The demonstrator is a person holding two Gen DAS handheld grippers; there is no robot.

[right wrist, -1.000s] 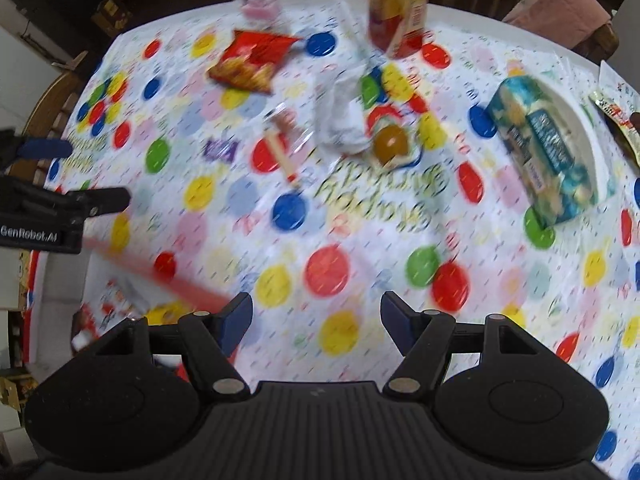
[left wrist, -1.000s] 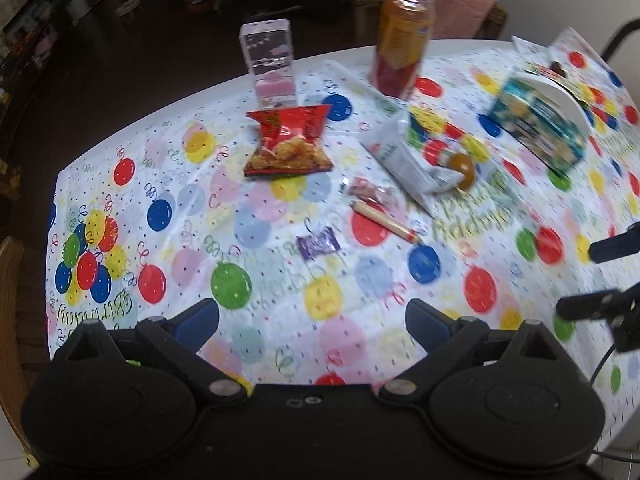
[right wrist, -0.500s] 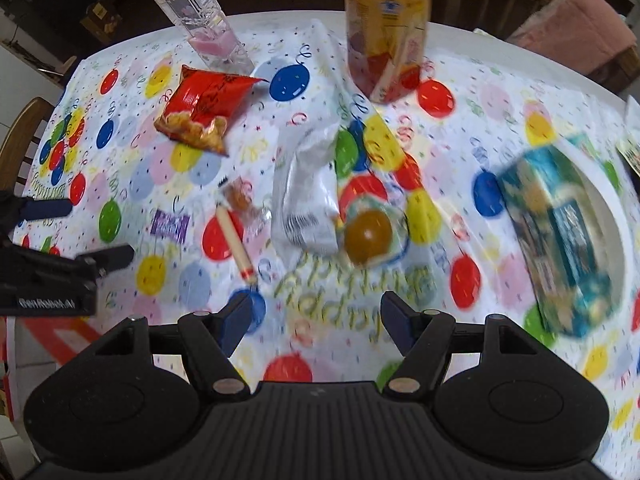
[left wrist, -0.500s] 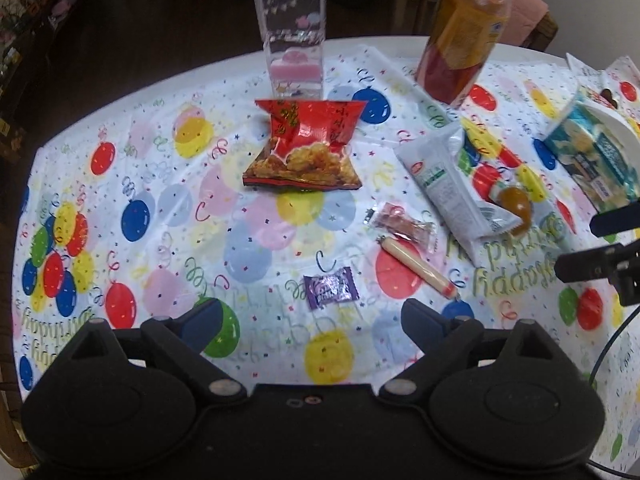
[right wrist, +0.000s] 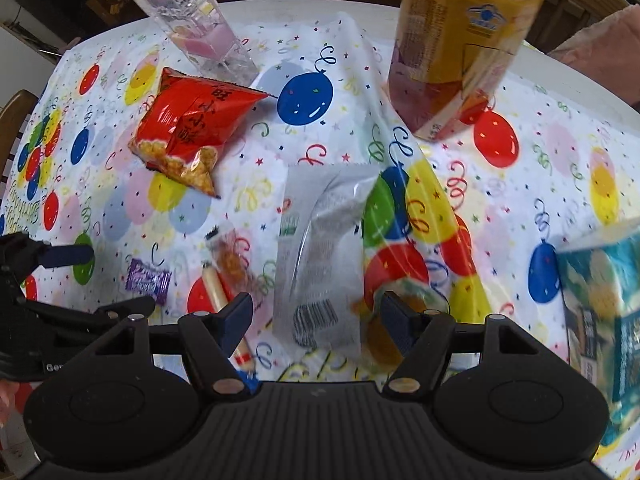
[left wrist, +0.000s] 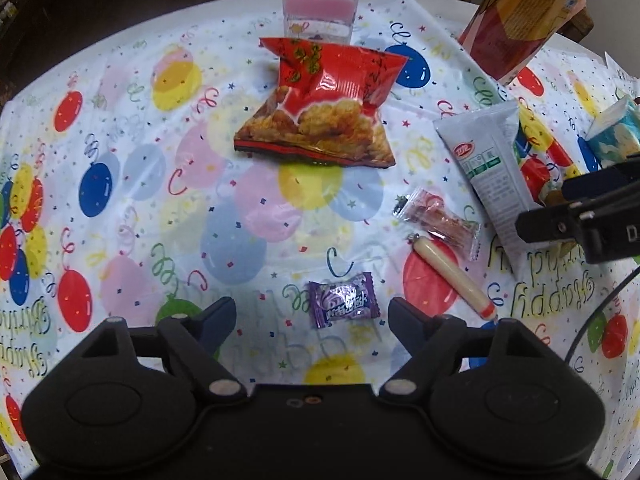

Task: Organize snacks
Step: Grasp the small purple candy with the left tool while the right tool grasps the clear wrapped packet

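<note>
Snacks lie scattered over a balloon-print tablecloth [left wrist: 120,208] as I hold both of my grippers above them, each one spread wide and carrying nothing. My left gripper [left wrist: 310,312] hangs over a small purple candy [left wrist: 343,300], which sits between its two fingers but untouched. My right gripper [right wrist: 316,312] straddles the near end of a white packet [right wrist: 320,256], with an orange sweet [right wrist: 384,338] just beside its right finger.

The risks, as I judge them, come from crowding. A thin sausage stick [left wrist: 452,276] and a clear-wrapped sweet [left wrist: 440,220] lie close to the candy, so a wide closing could drag one along or nudge it away. The candy is flat and slick; my fingers may skate over it or pinch the tablecloth and tug everything else. The white packet looks soft and may fold or slip out if I take only its end. A red chip bag [left wrist: 320,108] rests near a clear box [left wrist: 320,0], and a tall orange bottle [right wrist: 464,40] stands behind the packet; a careless swing of my right arm could topple it. My two grippers are also near each other and could collide.
</note>
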